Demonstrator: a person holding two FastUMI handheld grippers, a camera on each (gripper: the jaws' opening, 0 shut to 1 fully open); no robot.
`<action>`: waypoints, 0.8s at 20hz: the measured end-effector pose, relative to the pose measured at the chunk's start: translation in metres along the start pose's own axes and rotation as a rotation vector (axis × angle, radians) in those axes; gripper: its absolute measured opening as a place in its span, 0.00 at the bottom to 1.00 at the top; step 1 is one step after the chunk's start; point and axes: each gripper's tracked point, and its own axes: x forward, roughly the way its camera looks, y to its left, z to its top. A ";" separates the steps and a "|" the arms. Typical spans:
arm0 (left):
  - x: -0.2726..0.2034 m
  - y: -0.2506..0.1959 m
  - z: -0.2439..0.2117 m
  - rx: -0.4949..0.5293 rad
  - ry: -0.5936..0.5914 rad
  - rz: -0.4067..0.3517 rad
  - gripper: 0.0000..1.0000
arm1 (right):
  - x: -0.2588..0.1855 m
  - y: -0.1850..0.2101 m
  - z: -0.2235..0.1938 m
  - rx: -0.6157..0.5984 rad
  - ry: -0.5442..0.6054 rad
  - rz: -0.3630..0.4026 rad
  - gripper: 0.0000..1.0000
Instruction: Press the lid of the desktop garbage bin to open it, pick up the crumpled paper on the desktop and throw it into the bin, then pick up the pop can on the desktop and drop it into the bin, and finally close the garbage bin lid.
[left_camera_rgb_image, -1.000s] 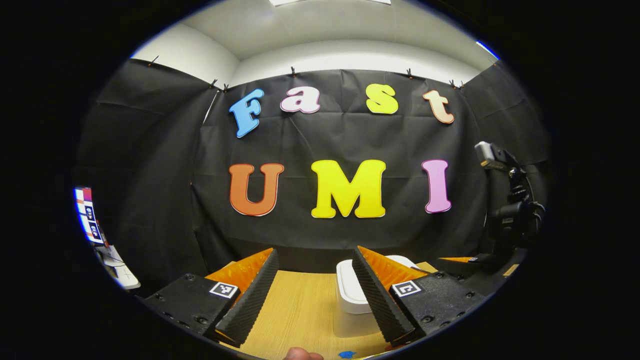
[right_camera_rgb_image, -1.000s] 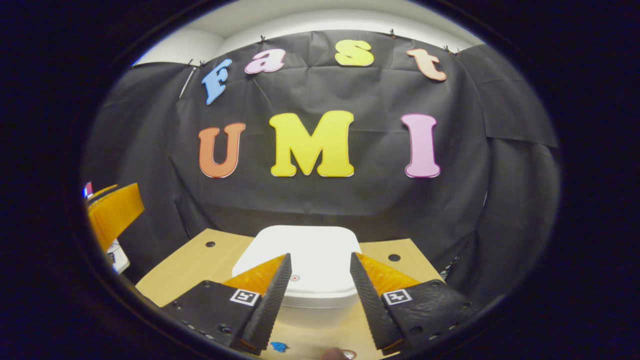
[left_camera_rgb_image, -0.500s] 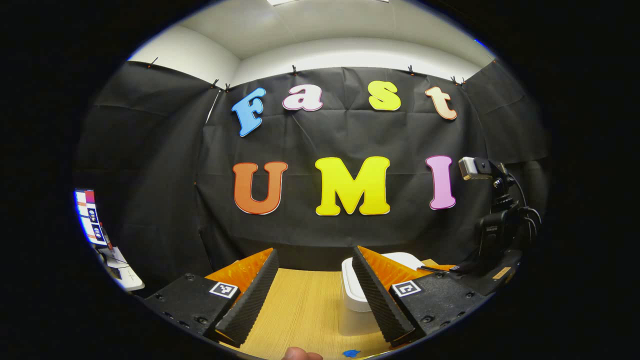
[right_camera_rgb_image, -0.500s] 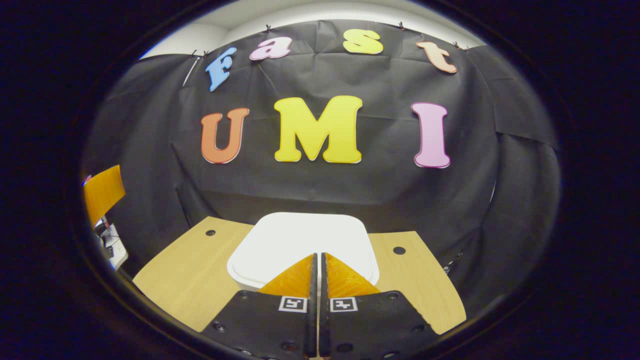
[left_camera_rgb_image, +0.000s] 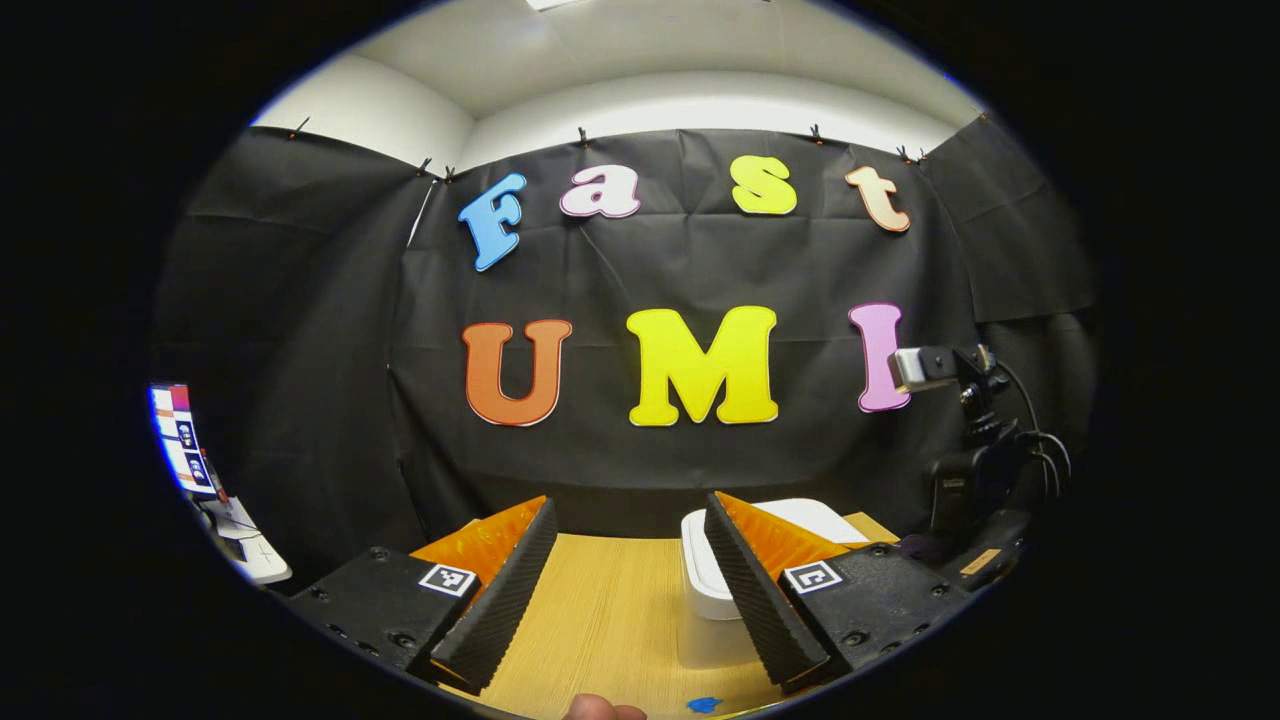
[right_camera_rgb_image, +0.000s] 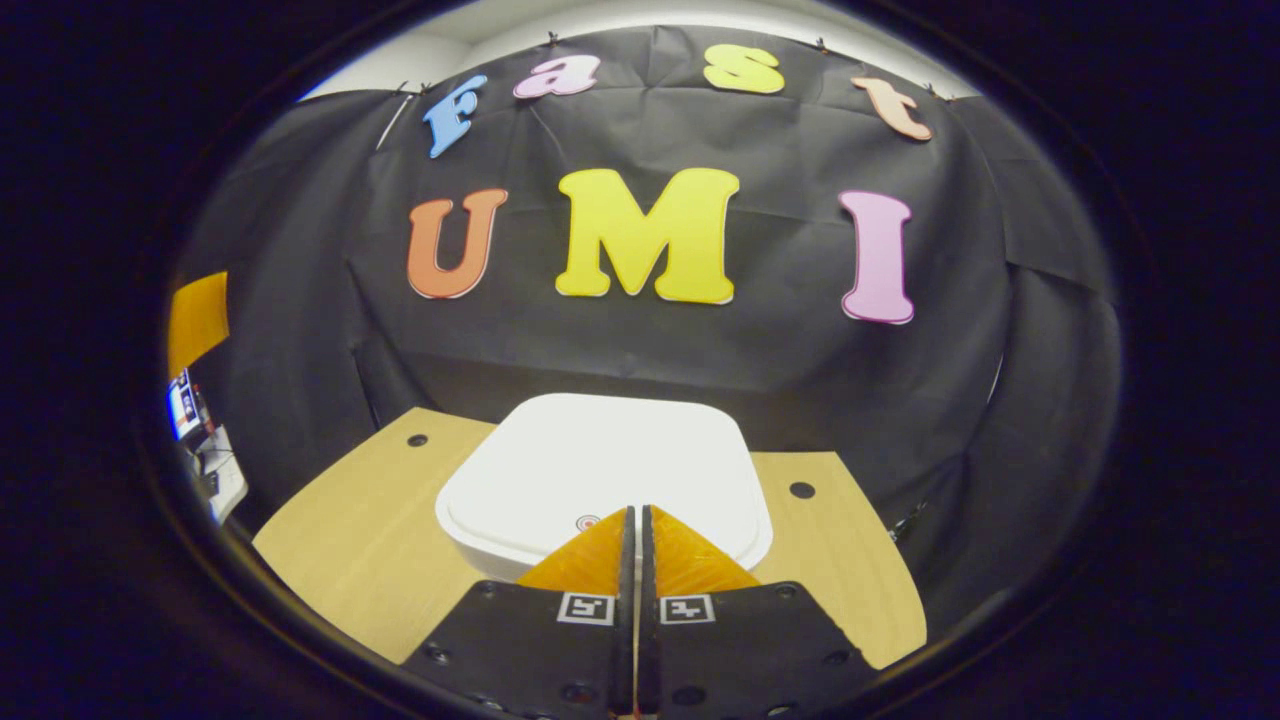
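Our right tongs (right_camera_rgb_image: 632, 515), having just clenched, now poise over the bin lid (right_camera_rgb_image: 600, 470) for pressing; left tongs (left_camera_rgb_image: 625, 545) stay released.

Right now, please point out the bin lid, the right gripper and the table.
bin lid (right_camera_rgb_image: 600, 460), right gripper view, flat top
right gripper (right_camera_rgb_image: 632, 512), right gripper view, closed fingertips
table (right_camera_rgb_image: 360, 540), right gripper view, bare wood

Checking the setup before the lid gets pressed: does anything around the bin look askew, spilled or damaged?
Nothing stands out. The white bin sits upright on the wooden desktop with its lid flat and closed. The right gripper is shut, its tips at the lid's near edge.
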 end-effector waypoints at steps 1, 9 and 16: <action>0.000 0.000 -0.001 -0.003 0.003 0.000 0.96 | 0.002 0.000 -0.002 -0.003 0.009 0.003 0.02; 0.000 -0.005 -0.007 -0.011 0.015 -0.005 0.96 | -0.008 -0.001 0.011 -0.050 -0.048 0.012 0.01; -0.001 -0.014 -0.009 -0.022 0.024 -0.028 0.96 | -0.040 -0.008 0.061 0.007 -0.208 0.020 0.85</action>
